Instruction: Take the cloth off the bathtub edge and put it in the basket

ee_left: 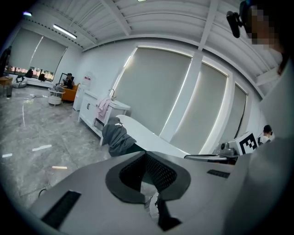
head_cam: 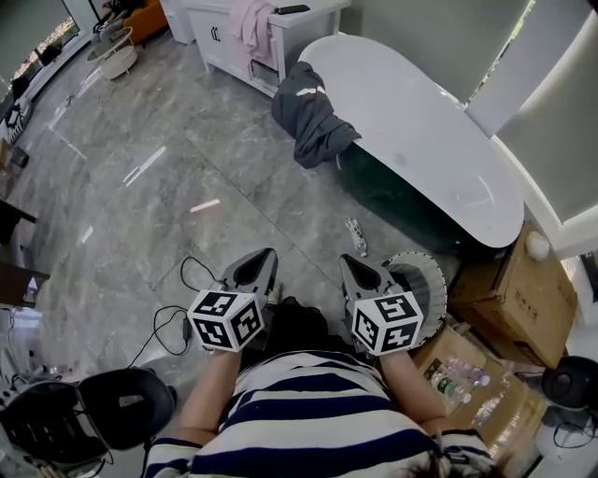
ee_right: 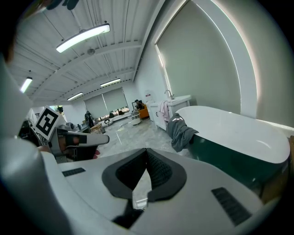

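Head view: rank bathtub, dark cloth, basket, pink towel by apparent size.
1. bathtub
2-3. cloth and basket look alike; the basket sits nearer and is partly hidden, so unranked
4. pink towel

one bathtub (head_cam: 420, 140), one cloth (head_cam: 313, 117), one basket (head_cam: 434, 275), one pink towel (head_cam: 250, 23), two cardboard boxes (head_cam: 519, 294), one left gripper (head_cam: 266, 255) and one right gripper (head_cam: 348, 262), two in all.

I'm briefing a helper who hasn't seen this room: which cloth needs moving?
Find the large white oval bathtub with a dark green outer wall. Over its rim, at the end nearest the white cabinet, hangs a crumpled dark grey cloth trailing down toward the floor. Its only neighbour, a pale pink cloth, hangs on the cabinet instead.
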